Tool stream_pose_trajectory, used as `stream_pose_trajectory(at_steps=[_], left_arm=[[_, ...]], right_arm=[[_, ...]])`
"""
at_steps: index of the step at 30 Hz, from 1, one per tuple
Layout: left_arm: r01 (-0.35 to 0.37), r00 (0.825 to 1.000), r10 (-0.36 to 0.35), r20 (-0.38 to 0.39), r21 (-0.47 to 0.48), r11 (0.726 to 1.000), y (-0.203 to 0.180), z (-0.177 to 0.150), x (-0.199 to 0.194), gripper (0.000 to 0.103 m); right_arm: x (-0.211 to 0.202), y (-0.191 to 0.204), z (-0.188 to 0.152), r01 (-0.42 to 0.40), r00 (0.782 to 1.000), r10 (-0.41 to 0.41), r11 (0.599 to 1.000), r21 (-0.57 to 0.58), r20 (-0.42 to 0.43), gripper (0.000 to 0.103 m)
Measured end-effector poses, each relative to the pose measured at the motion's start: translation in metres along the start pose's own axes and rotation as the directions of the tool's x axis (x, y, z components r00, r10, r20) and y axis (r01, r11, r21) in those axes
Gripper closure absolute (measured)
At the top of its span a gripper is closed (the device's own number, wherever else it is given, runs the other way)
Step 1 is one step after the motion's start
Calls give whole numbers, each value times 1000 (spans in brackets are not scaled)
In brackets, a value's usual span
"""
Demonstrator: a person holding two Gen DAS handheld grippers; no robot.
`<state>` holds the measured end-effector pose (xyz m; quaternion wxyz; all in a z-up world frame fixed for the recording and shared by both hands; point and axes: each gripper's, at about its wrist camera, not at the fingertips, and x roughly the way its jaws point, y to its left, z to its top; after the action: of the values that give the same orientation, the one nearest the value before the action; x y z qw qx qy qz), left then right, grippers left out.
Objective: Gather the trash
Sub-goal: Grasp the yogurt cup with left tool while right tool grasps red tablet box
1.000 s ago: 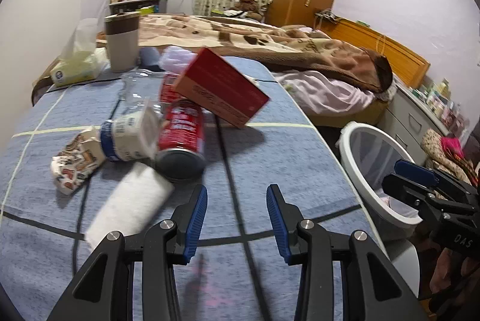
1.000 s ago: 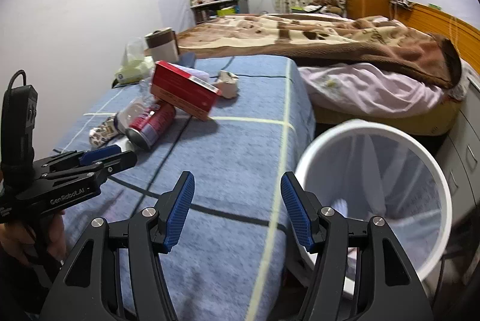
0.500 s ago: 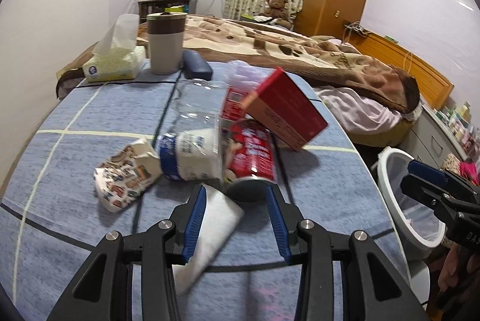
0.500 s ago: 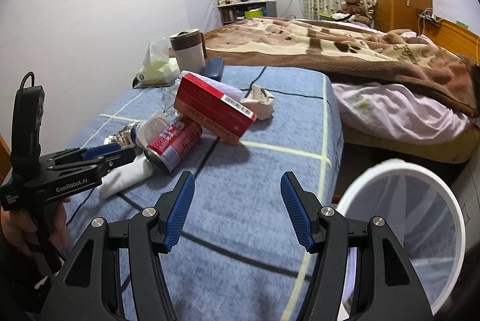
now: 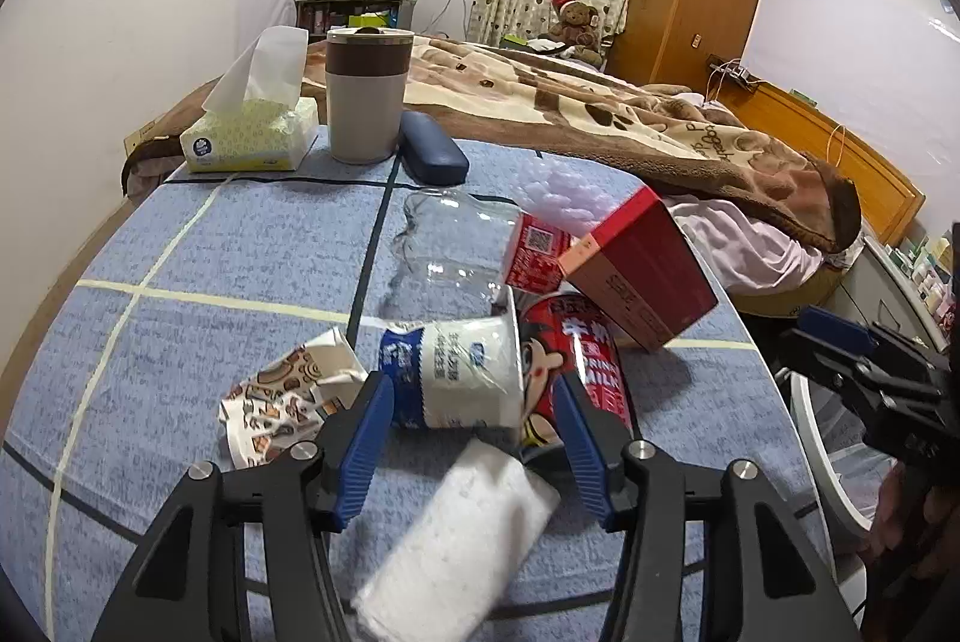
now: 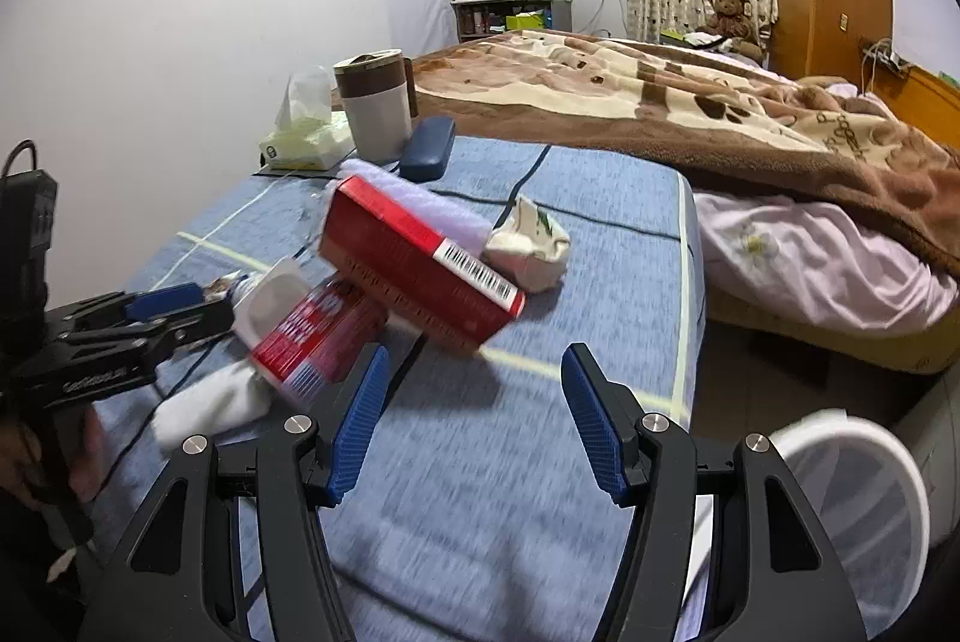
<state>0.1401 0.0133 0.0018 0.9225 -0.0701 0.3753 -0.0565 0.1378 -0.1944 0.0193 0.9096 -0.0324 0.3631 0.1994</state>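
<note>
Left gripper (image 5: pixel 474 438): jaws were opening around the yogurt cup (image 5: pixel 459 378), pads not pressing it.
Right gripper (image 6: pixel 474 426): spread, empty, above the blue cloth (image 6: pixel 510 492).

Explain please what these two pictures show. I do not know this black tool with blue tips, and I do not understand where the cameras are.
A person holds two hand tools, each with a camera looking along its blue fingers. One picture is from the left gripper, whose jaws are opening near a yogurt cup. The other is from the right gripper, open and empty. On the blue blanket lie a red can, a red box and a white tissue. A white bin stands beside. Nothing is held.
</note>
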Motion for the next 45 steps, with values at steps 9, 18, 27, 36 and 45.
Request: stream_pose_trajectory(at_steps=[9,18,27,36,45], left_arm=[[23,999,-23,-25,0,1000,10,4,19,33],[49,998,-50,-43,-19,999,19,2,32,33],[72,996,-73,-41,-33,997,23,2,35,33],[77,993,-83,-88,-75,994,28,1,50,33],[60,994,-68,-82,-94,994,29,3,53,33]], right_arm=[[32,-2,14,-25,999,23,998,-58,-24,42],[52,1,16,-76,996,70,991,-108,-64,41],[38,7,17,-131,991,125,982,-137,-51,42],[64,1,15,-199,975,197,980,-8,-106,41],[82,-4,6,-203,955,219,974,102,-197,38]])
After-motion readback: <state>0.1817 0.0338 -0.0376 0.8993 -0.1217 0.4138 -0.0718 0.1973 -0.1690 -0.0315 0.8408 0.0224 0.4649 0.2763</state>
